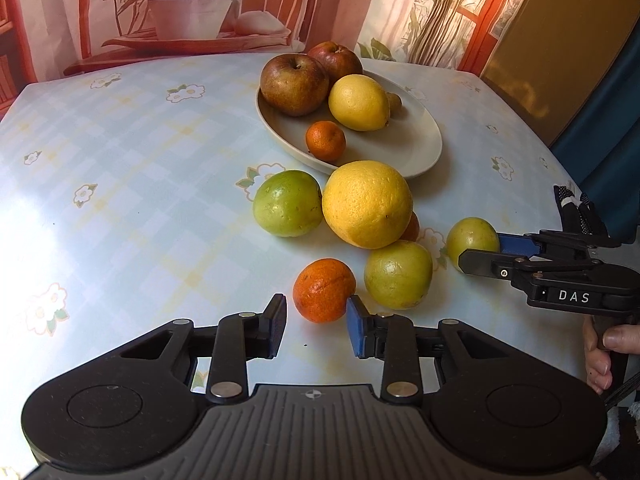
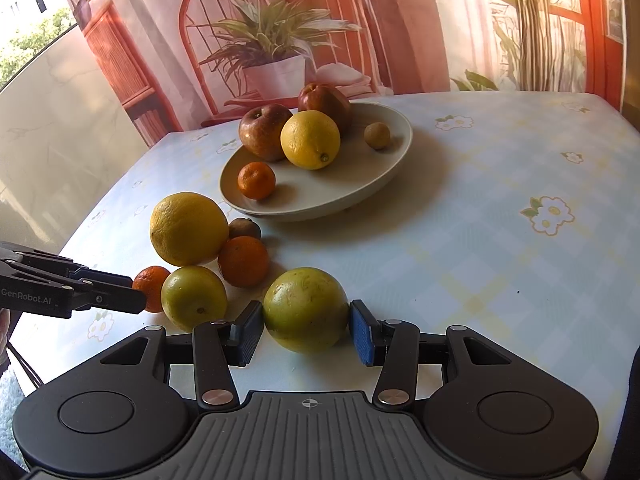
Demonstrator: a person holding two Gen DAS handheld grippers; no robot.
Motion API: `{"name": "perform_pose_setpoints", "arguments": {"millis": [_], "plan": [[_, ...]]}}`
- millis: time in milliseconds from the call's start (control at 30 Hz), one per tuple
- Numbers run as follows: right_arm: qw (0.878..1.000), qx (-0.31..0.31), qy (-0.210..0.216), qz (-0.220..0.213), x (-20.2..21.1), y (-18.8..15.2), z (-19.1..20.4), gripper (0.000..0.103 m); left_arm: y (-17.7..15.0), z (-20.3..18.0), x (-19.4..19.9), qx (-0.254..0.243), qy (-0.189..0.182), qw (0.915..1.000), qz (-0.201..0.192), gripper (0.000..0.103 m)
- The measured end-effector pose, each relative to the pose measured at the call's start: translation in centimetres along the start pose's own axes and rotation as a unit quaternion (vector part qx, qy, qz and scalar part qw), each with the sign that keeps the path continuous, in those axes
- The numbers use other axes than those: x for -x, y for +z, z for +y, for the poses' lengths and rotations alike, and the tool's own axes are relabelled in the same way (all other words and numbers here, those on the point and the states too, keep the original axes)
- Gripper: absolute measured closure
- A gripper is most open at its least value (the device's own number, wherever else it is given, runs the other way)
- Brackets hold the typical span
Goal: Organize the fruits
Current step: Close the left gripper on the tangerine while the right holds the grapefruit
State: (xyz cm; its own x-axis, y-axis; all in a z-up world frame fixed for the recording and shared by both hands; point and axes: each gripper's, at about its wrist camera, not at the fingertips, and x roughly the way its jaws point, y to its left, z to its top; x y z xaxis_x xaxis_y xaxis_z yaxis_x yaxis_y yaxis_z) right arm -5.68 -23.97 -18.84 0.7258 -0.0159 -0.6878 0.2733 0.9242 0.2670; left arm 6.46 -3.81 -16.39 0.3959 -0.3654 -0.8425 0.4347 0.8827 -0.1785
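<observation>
A pale oval dish (image 1: 416,148) (image 2: 384,176) holds two russet apples (image 1: 294,84), a lemon (image 1: 358,102) (image 2: 310,140), a small mandarin (image 1: 325,140) (image 2: 256,180) and a small brown fruit (image 2: 377,135). Loose on the table lie a big yellow grapefruit (image 1: 366,204) (image 2: 188,229), several green fruits and two mandarins. My left gripper (image 1: 317,326) is open, its tips either side of the near edge of a mandarin (image 1: 323,290). My right gripper (image 2: 306,332) (image 1: 480,254) straddles a green fruit (image 2: 306,310) (image 1: 472,238), pads at its sides; contact is unclear.
The table (image 1: 120,200) has a pale blue flowered cloth. A red chair (image 2: 280,20) and a printed plant backdrop stand behind it. A small brown fruit (image 2: 245,228) lies behind the grapefruit. The person's hand (image 1: 600,356) shows at the right edge.
</observation>
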Motion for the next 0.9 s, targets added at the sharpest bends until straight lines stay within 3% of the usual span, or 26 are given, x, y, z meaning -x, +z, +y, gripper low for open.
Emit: {"name": "perform_pose_setpoints", "arguments": {"millis": [267, 900], "plan": [[1.000, 0.000, 0.000, 0.000, 0.0, 0.0, 0.0, 0.060, 0.9, -0.1, -0.9, 0.008, -0.008, 0.9999, -0.011, 0.063], [1.000, 0.000, 0.000, 0.000, 0.0, 0.0, 0.0, 0.060, 1.4, -0.3, -3.3, -0.007, -0.034, 0.9994, -0.008, 0.064]]}}
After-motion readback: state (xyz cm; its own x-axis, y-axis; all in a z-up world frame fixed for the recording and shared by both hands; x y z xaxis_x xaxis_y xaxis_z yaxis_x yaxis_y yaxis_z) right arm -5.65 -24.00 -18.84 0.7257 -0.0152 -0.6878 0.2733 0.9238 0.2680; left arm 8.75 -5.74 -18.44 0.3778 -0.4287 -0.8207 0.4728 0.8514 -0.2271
